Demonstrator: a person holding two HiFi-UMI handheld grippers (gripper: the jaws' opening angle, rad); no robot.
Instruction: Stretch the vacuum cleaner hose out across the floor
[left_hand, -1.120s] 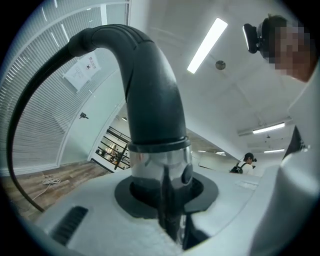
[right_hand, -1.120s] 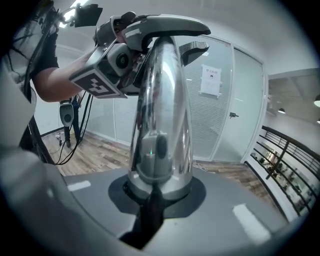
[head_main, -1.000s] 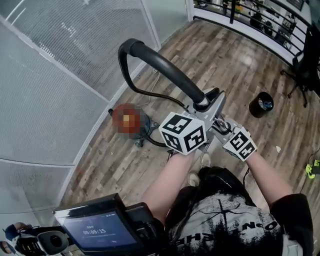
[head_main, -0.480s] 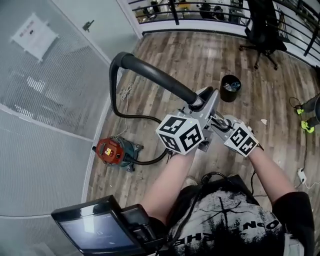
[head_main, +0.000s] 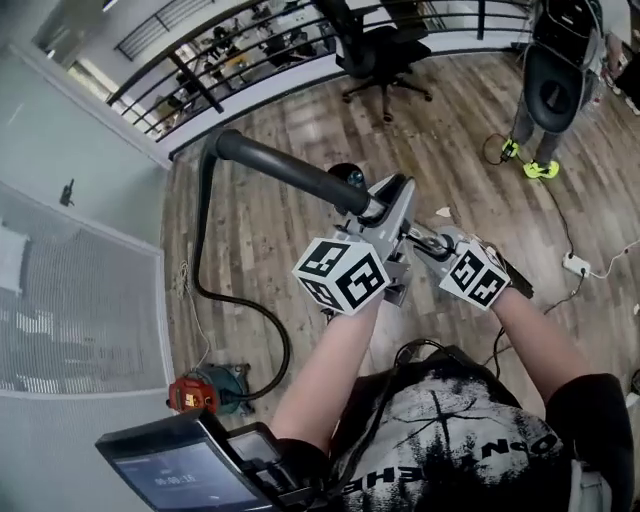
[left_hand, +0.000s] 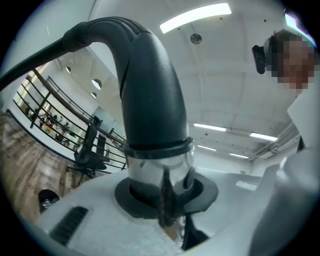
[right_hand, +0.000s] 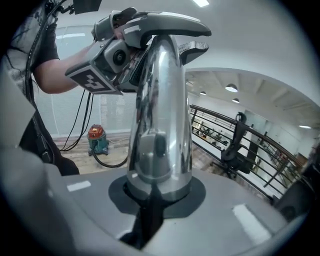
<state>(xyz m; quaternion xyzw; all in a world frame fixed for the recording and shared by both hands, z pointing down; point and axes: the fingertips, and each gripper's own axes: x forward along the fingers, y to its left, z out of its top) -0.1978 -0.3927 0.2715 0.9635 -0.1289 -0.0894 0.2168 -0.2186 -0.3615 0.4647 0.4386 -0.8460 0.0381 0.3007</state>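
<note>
So your left gripper (left_hand: 165, 200) is clamped on the thick black vacuum hose (left_hand: 150, 85), right gripper (right_hand: 157, 195) on its shiny chrome wand tube (right_hand: 160, 125). Probably rigid handles for towing slack from the red canister vacuum (head_main: 205, 390).

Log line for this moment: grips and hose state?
left gripper: shut on hose cuff | right gripper: shut on chrome tube | hose: curved across floor to vacuum cleaner, not yet straight

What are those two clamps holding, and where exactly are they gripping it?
The left gripper clamps the clear plastic collar just below the black curved hose end. The right gripper clamps the shiny chrome tube.
</note>
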